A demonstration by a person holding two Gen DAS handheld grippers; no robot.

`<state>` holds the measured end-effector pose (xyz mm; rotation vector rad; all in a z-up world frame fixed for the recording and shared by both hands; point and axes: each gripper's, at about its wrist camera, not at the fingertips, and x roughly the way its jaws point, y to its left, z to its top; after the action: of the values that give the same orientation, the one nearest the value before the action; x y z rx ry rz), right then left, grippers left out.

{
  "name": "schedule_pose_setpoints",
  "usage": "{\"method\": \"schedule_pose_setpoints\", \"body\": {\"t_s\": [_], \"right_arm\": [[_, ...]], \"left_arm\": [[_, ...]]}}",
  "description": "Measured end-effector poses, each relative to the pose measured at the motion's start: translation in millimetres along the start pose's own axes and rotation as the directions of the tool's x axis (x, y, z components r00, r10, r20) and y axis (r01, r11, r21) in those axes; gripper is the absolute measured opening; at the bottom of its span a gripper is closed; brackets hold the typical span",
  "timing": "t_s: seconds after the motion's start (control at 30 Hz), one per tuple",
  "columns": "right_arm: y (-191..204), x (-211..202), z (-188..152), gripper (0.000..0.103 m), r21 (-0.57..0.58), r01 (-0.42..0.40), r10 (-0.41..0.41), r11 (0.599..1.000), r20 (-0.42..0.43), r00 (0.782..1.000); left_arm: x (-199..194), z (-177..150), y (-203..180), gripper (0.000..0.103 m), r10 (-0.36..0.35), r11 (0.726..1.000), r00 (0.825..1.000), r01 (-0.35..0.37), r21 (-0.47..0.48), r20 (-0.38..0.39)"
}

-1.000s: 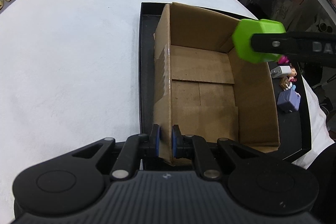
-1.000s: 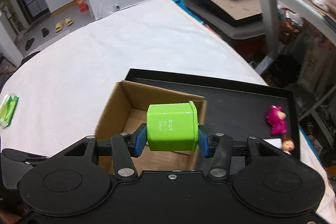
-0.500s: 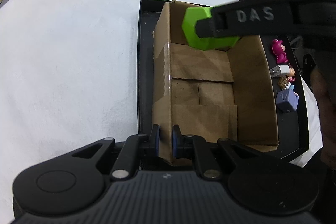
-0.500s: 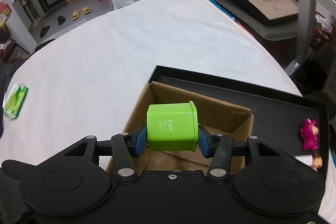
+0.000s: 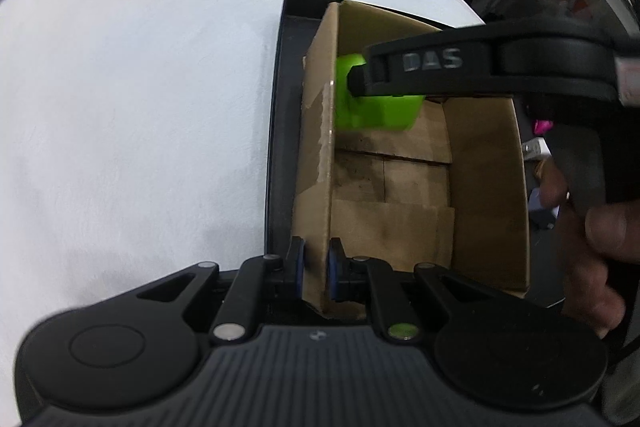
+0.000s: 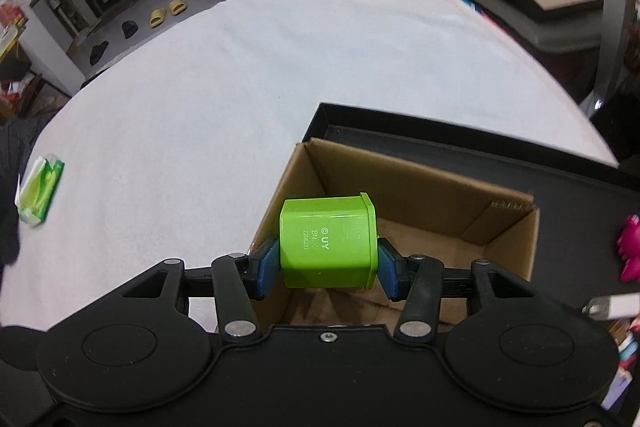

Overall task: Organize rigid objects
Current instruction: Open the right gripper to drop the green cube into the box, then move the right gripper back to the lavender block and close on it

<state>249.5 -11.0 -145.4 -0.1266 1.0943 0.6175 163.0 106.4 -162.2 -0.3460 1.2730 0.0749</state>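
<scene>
Right wrist view: lime-green block clamped between the blue pads of the right gripper, hanging over the near left corner of the open cardboard box, printed face turned up. Box standing inside a black tray on the white tablecloth, with a pink toy at the tray's right edge and a green-and-white packet well apart on the cloth. Left wrist view: left gripper pinched nearly shut on the box's near left wall, green block low inside the far left corner
</scene>
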Motion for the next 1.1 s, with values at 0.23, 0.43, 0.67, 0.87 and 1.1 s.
{"method": "schedule_pose_setpoints", "body": {"t_s": [0.23,0.43,0.67,0.87,1.1], "right_arm": [[-10,-14,-3,0.052,0.052,-0.042,0.040,0.998,0.034,0.999],[-28,-43,-22,0.052,0.084,-0.030,0.025,0.996,0.066,0.997],[-58,-70,-49,0.052,0.149,-0.006,-0.010,0.989,0.108,0.994],[-79,-86,-72,0.052,0.194,-0.011,-0.016,0.981,0.138,0.990],[-100,-99,-93,0.052,0.231,-0.033,-0.007,0.972,0.168,0.986]], "left_arm": [[2,1,1,0.011,0.015,0.998,1.000,-0.015,-0.057,-0.011],[4,-1,-8,0.011,0.063,0.996,0.998,-0.063,-0.056,-0.012],[6,-4,-30,0.014,0.169,0.986,0.986,-0.169,0.011,0.009],[3,-4,-46,0.021,0.240,0.970,0.970,-0.242,0.036,0.048],[-4,-6,-62,0.037,0.307,0.949,0.949,-0.312,0.056,0.073]]}}
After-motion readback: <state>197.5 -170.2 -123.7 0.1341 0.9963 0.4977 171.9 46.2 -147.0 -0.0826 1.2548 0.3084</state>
